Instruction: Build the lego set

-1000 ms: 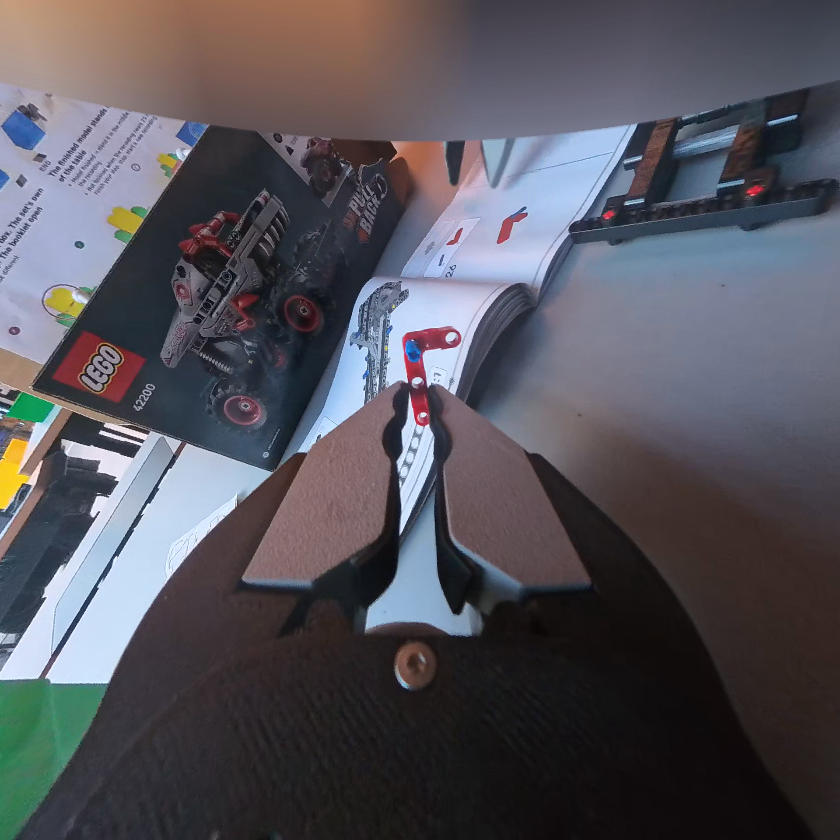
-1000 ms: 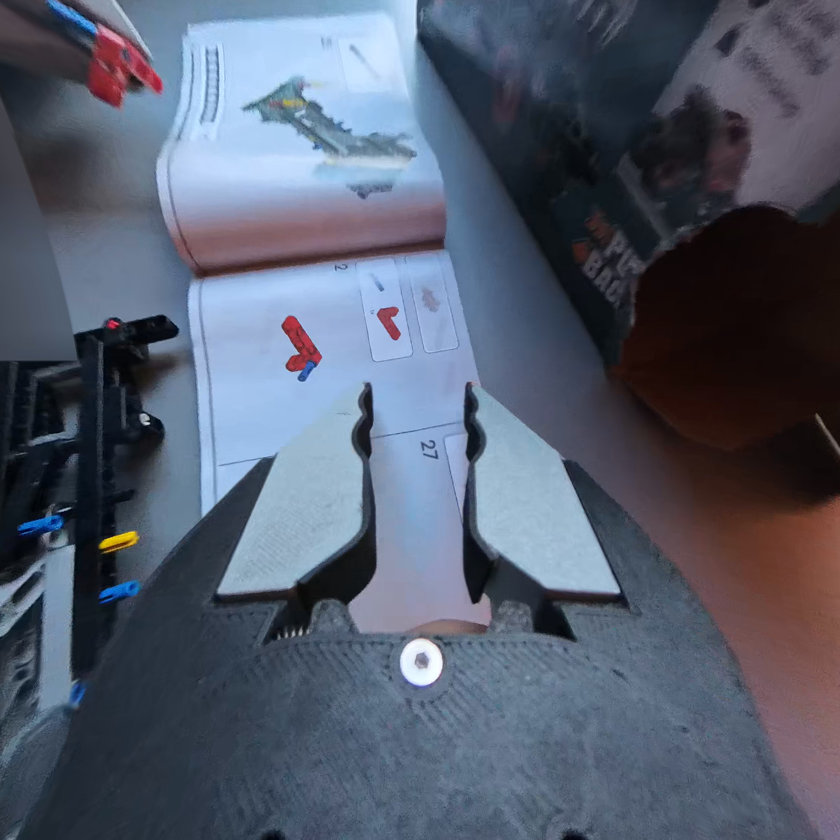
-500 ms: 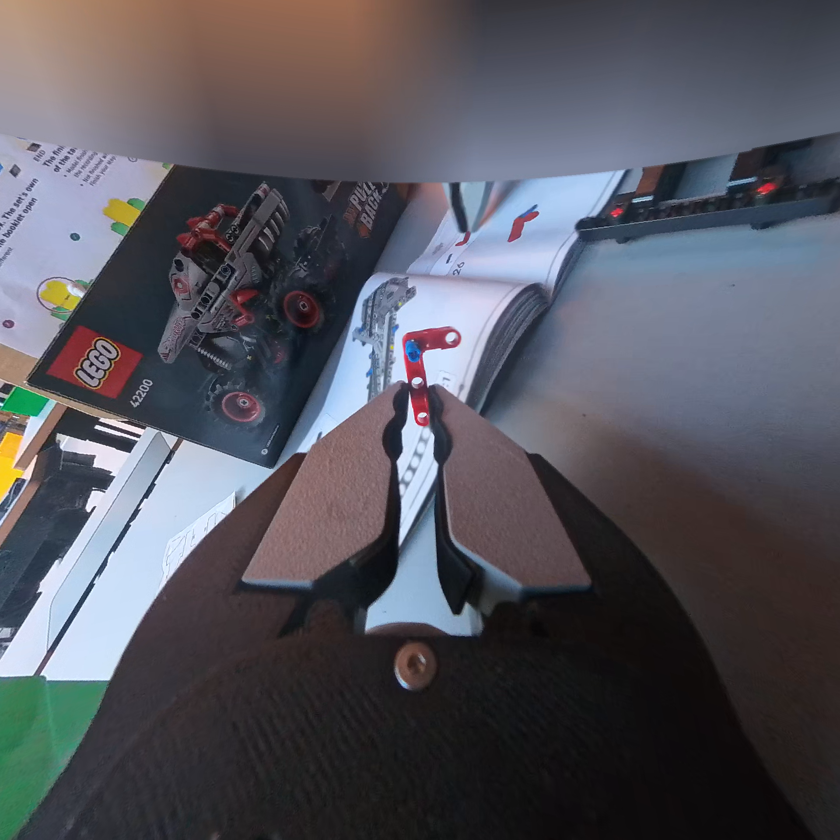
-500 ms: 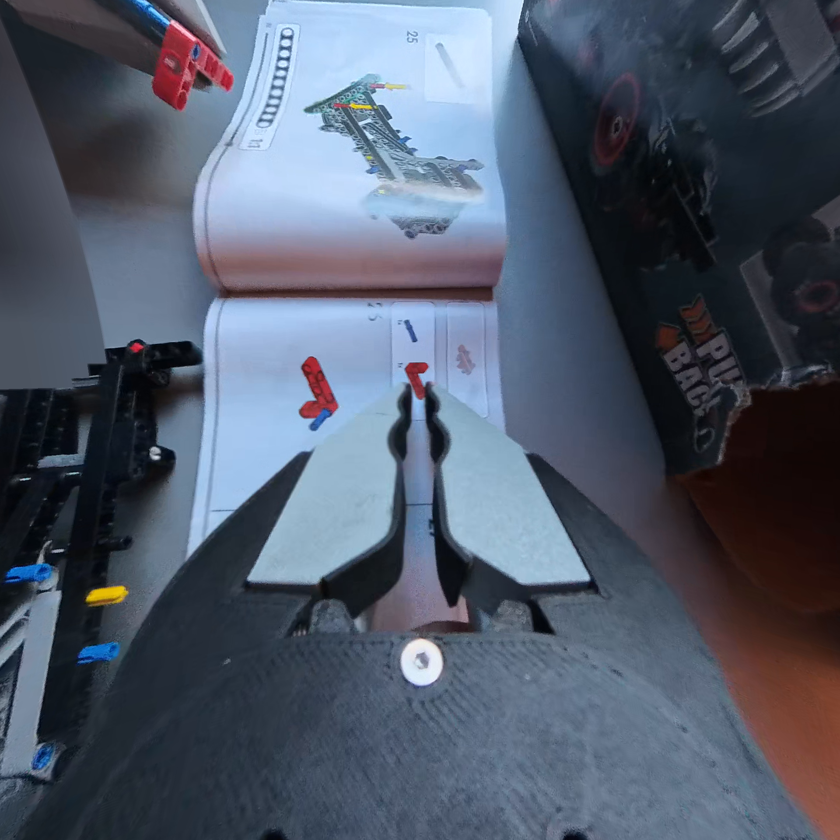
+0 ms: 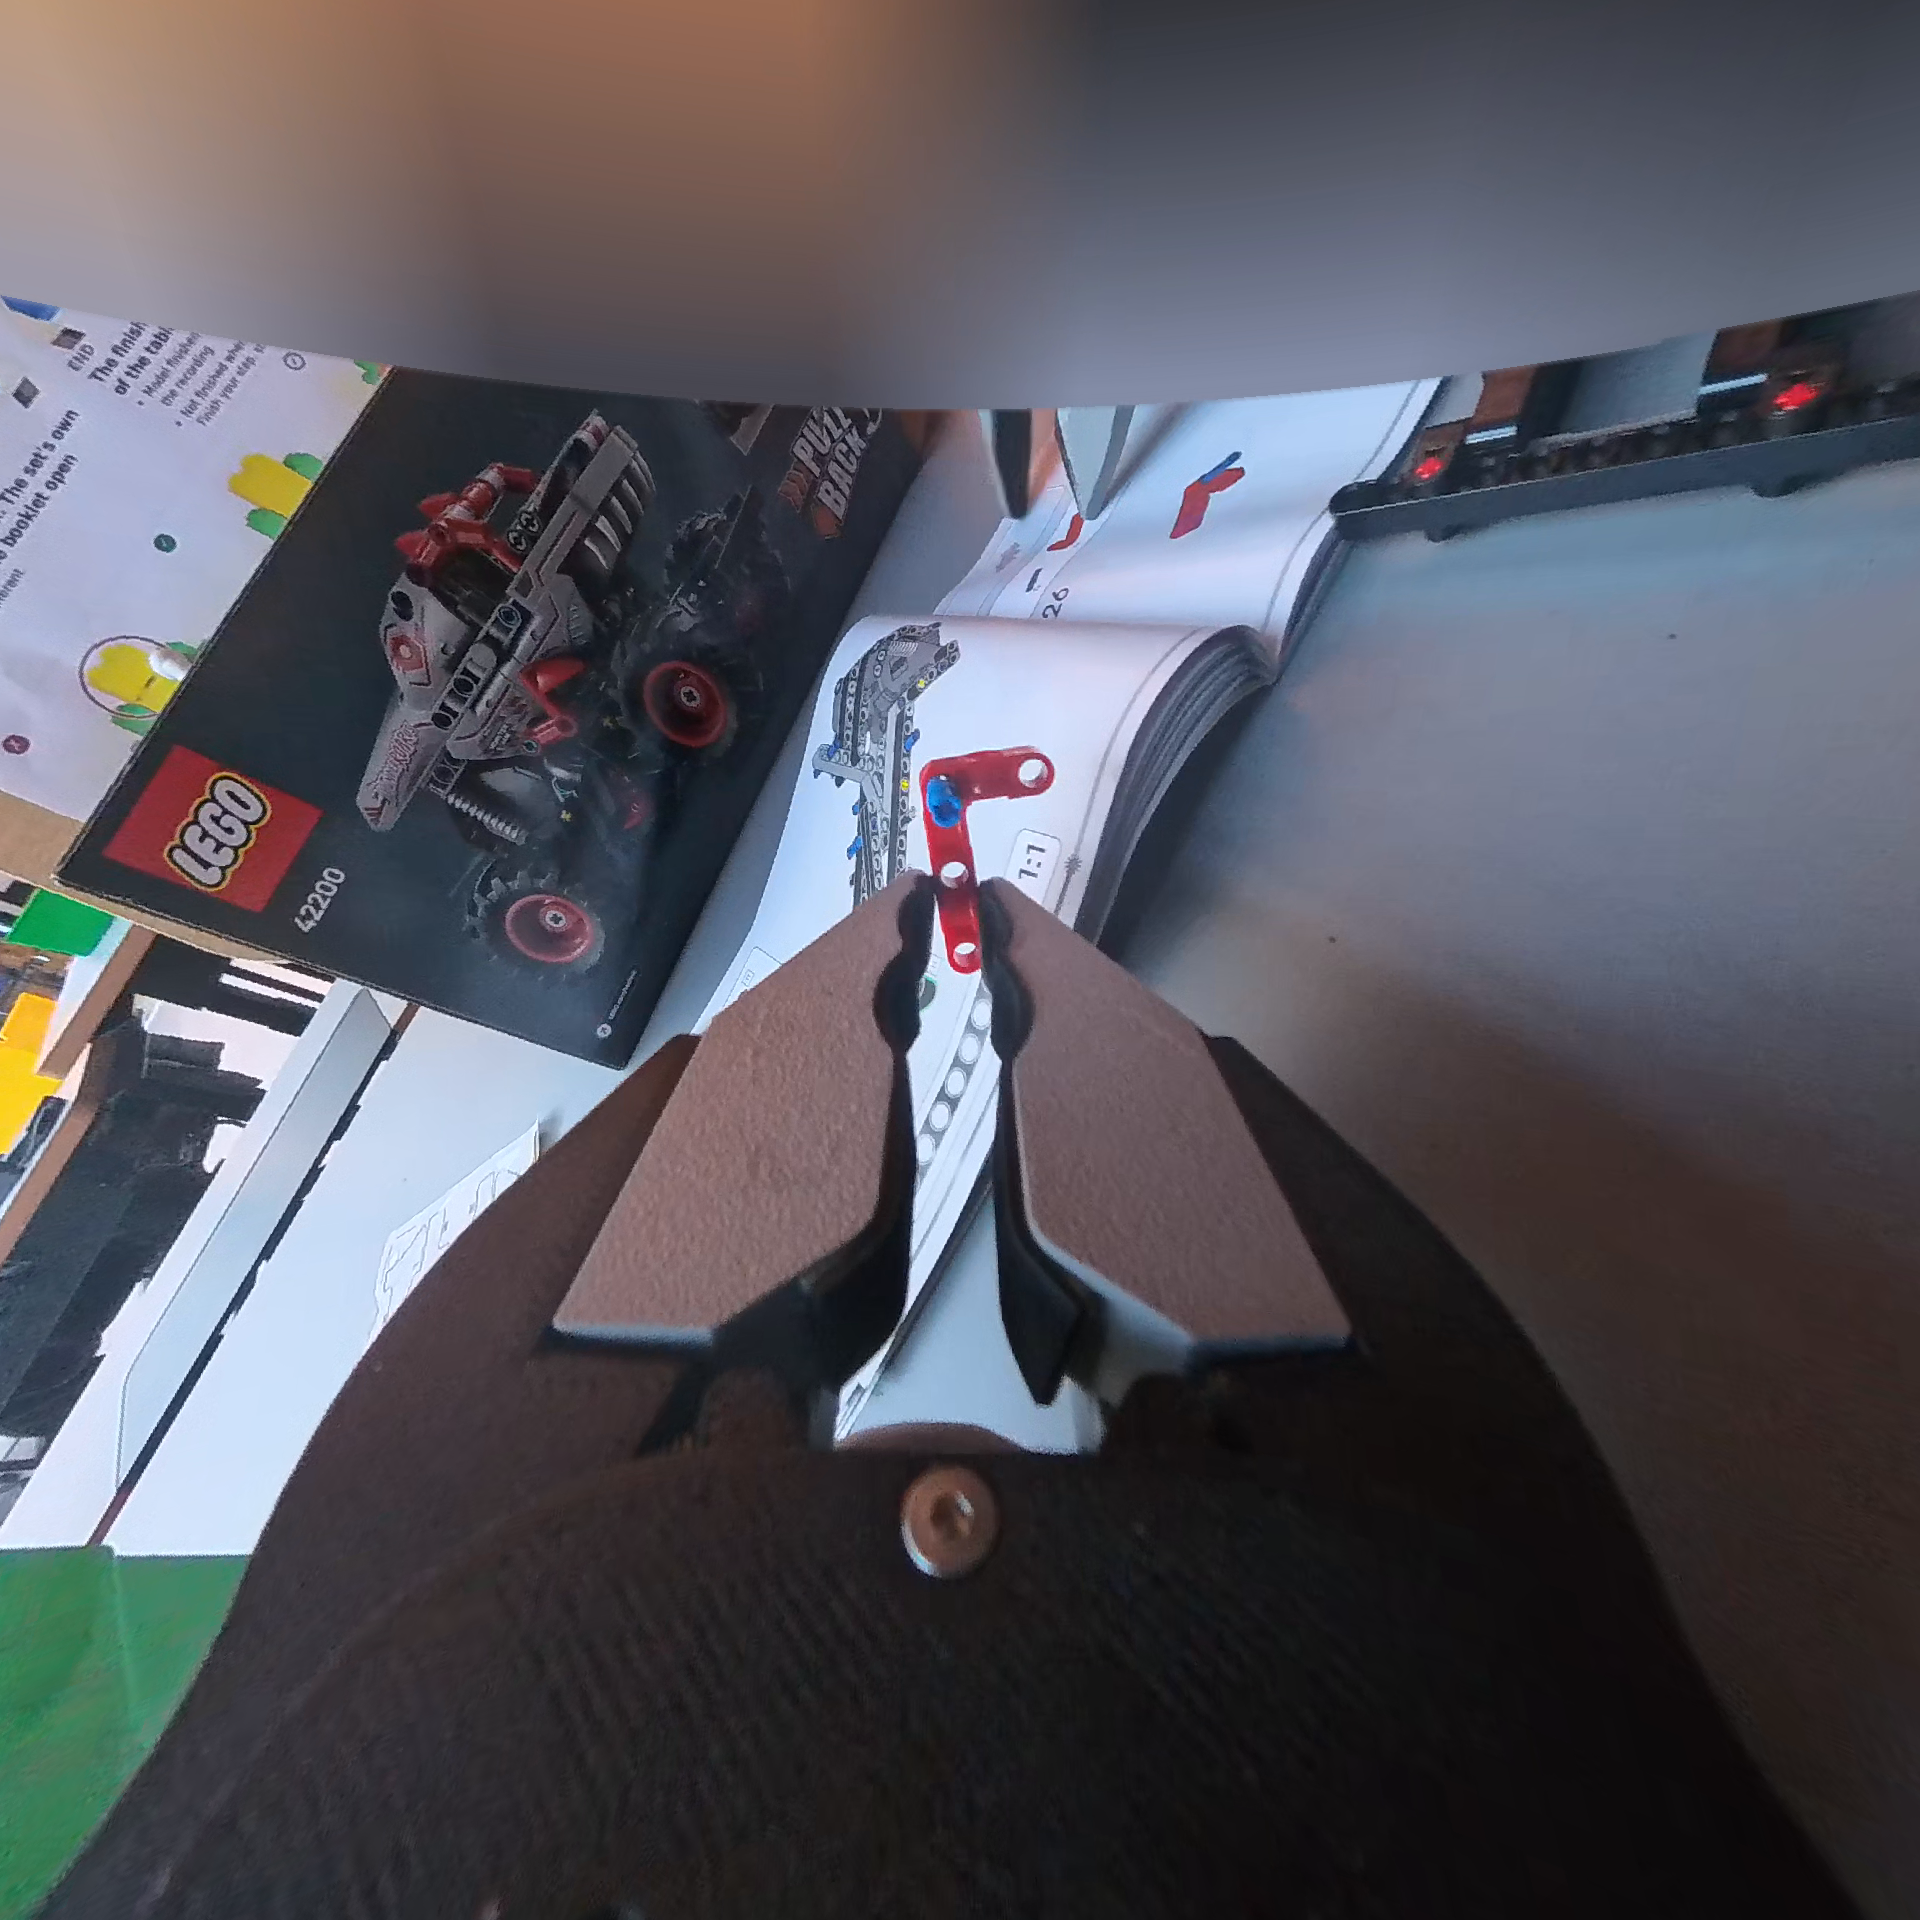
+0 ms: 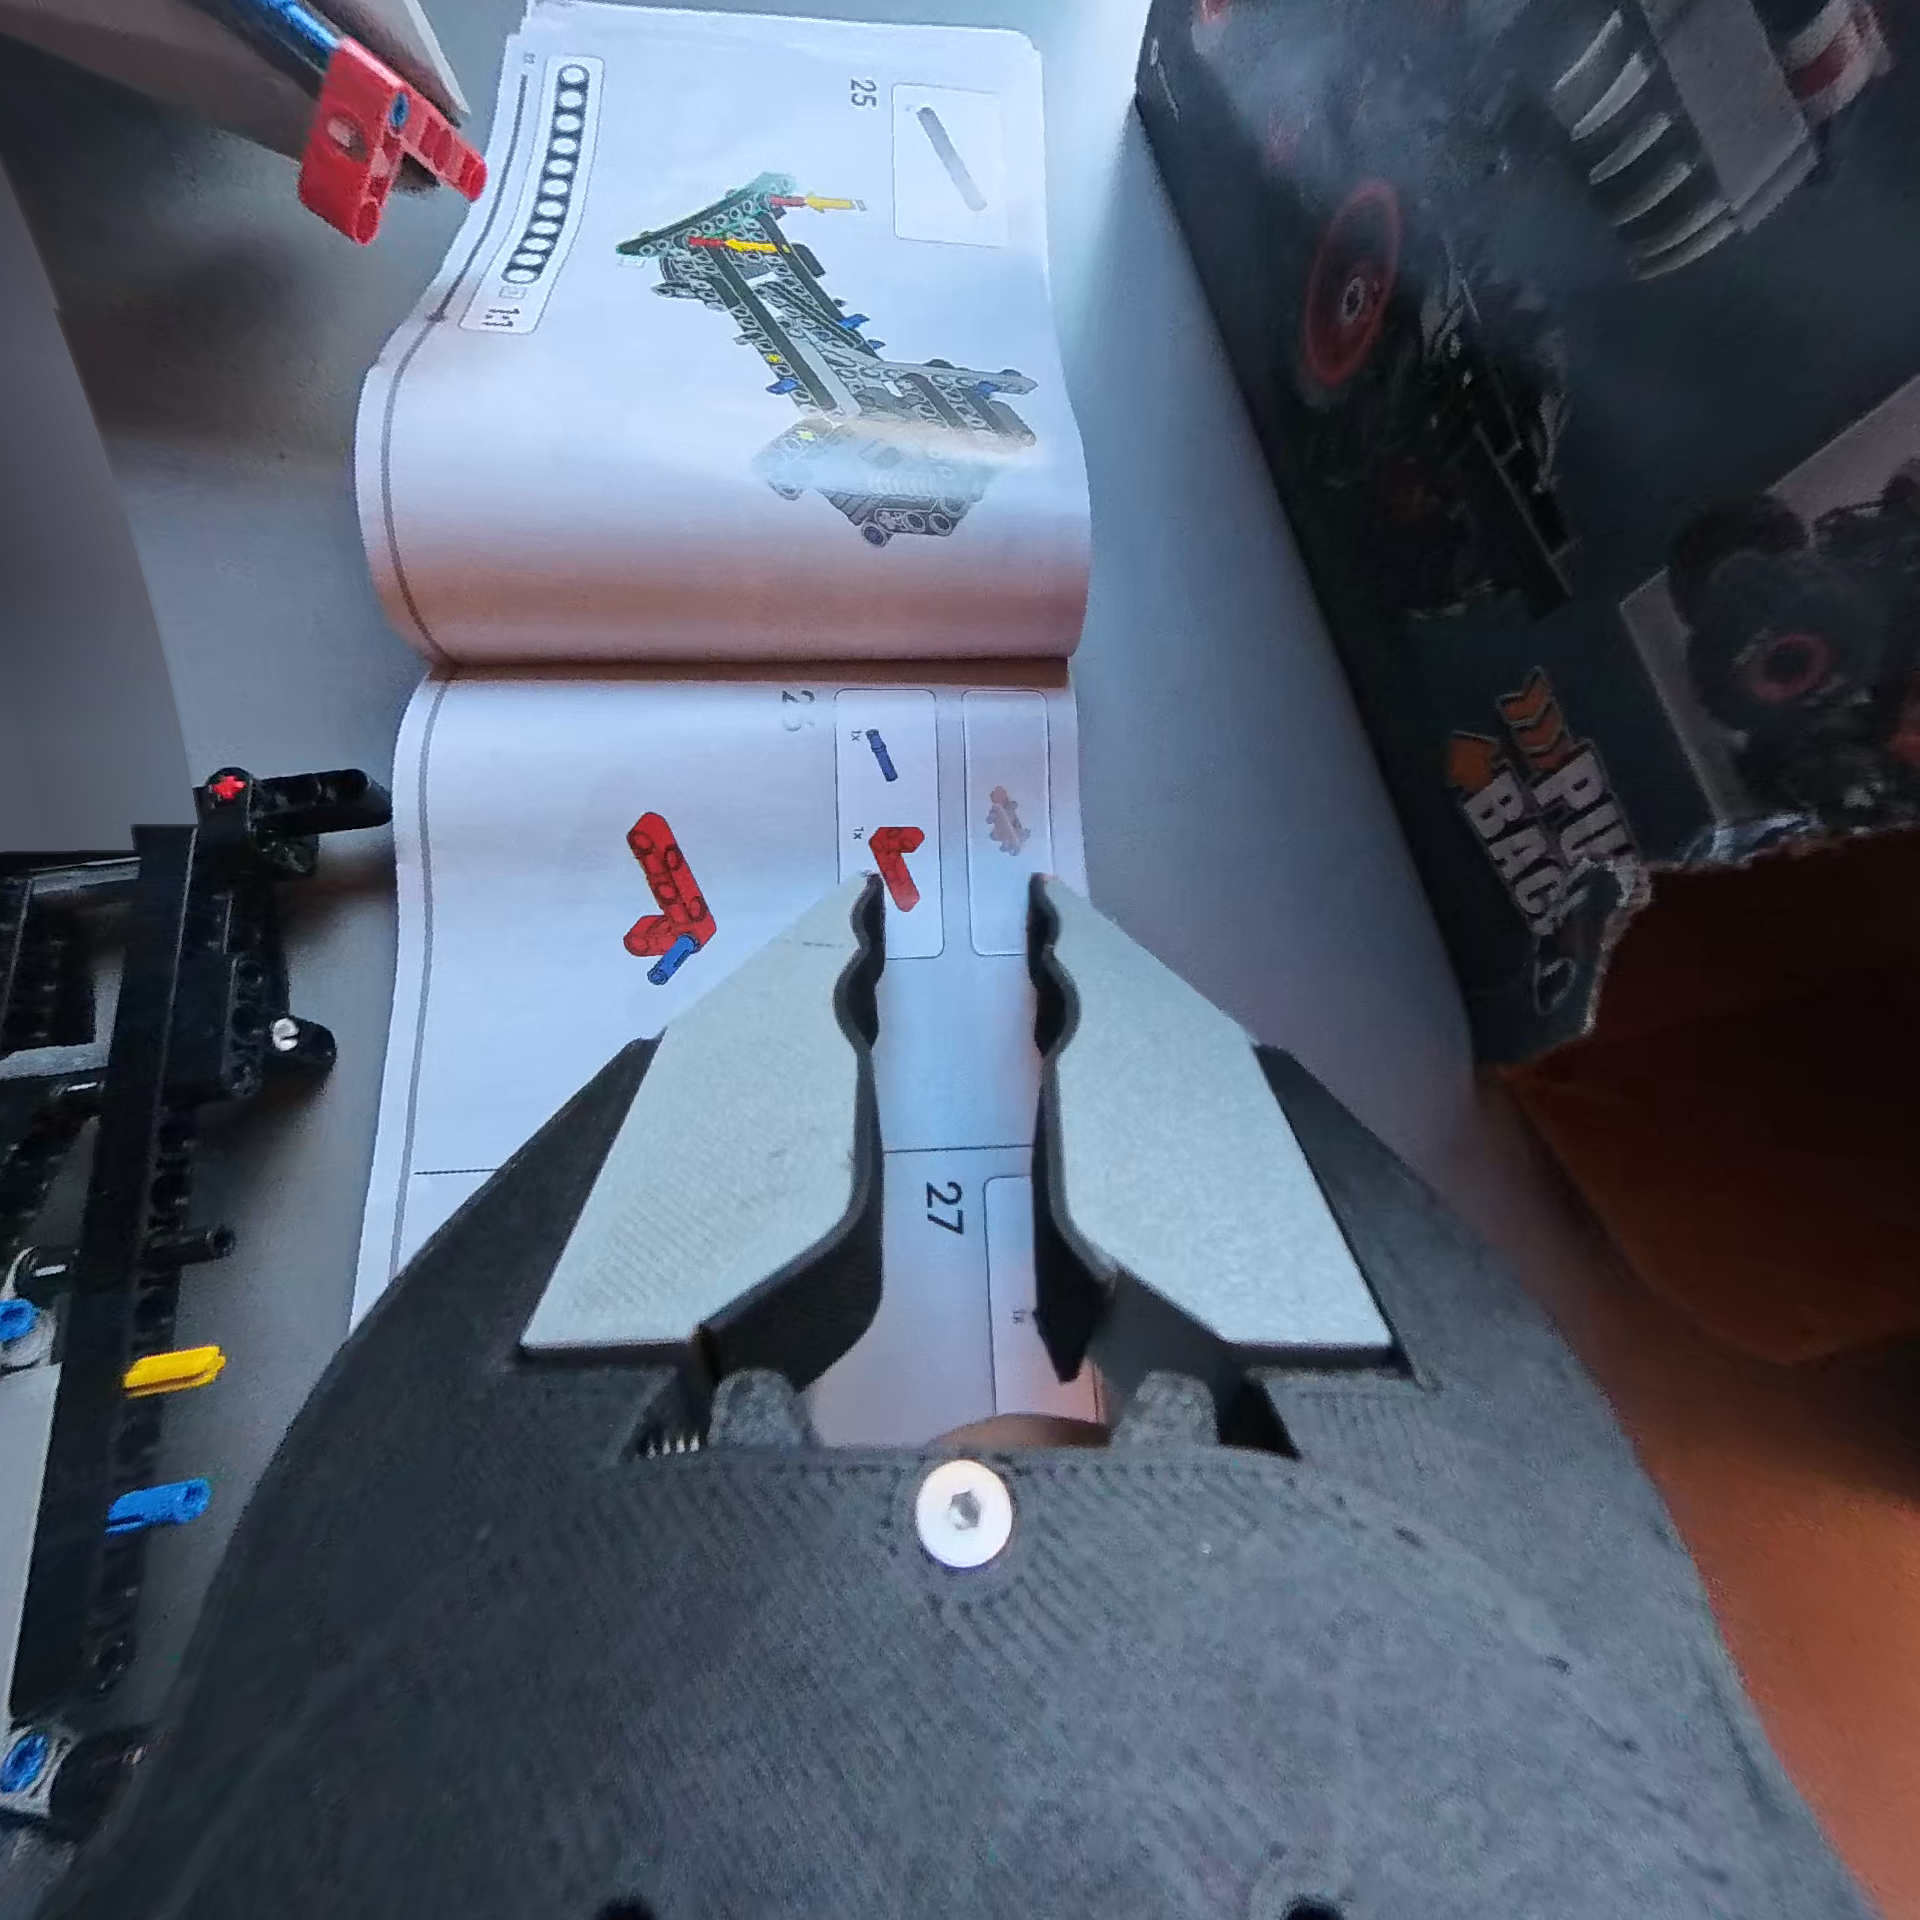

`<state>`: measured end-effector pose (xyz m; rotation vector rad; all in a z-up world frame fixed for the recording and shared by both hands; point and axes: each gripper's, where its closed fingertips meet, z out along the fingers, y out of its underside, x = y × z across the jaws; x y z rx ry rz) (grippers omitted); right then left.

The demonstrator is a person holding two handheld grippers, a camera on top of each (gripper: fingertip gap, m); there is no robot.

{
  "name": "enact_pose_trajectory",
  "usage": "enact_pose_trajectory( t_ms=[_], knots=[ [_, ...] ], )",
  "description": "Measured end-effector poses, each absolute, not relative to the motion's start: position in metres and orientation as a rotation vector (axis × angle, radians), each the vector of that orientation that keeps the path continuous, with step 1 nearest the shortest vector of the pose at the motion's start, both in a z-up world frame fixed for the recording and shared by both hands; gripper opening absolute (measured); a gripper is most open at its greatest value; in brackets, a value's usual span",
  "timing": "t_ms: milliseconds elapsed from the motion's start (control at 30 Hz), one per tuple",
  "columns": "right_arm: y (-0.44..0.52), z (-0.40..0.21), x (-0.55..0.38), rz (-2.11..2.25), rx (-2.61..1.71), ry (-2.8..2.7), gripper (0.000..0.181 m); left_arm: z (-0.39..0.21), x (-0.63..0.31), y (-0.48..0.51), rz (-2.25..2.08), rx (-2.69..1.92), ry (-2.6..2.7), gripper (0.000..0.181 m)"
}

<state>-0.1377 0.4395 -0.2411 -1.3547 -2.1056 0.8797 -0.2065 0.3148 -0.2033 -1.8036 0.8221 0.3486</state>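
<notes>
My left gripper (image 5: 954, 896) is shut on a red L-shaped beam (image 5: 971, 821) with a blue pin in its corner hole, held above the open instruction booklet (image 5: 1122, 686). The same beam (image 6: 379, 145) shows at the top left of the right wrist view, in the left gripper's fingers. My right gripper (image 6: 954, 894) is open and empty, hovering over the booklet's (image 6: 582, 935) near page. The partly built black chassis (image 6: 177, 1091) with blue and yellow pins lies left of the booklet; it also shows at the far right in the left wrist view (image 5: 1662, 468).
The dark set box (image 5: 478, 686) lies beside the booklet; in the right wrist view its torn open end (image 6: 1714, 1091) is at the right. A printed sheet (image 5: 125, 540) lies beyond the box. A green surface (image 5: 83, 1714) is at the lower left. The gap from one gripper's tips to the other's is roughly 15 cm.
My right gripper closed half a second ago and has opened again, drawing back along the booklet. My left gripper kept hold of the red beam and tilted slightly.
</notes>
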Motion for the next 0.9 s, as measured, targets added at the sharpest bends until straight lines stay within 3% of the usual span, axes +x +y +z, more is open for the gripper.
enact_pose_trajectory(
  t_ms=[100,267,567,833,900],
  knots=[
    [0.435,-0.241,-0.135,0.904,-1.340,-2.133,0.016,-0.203,-0.207,0.315,0.347,-1.803,0.820,0.005],
    [0.429,-0.240,-0.132,1.013,-1.384,-2.154,0.029,-0.204,-0.206,0.315,0.348,-1.805,0.824,0.005],
    [0.412,-0.239,-0.123,1.091,-1.342,-2.241,0.026,-0.203,-0.207,0.315,0.346,-1.805,0.820,0.005],
    [0.445,-0.242,-0.124,0.881,-1.363,-2.169,0.018,-0.204,-0.207,0.315,0.348,-1.806,0.822,0.005],
    [0.455,-0.241,-0.125,0.828,-1.370,-2.137,0.033,-0.204,-0.207,0.315,0.349,-1.807,0.824,0.005]
  ],
)
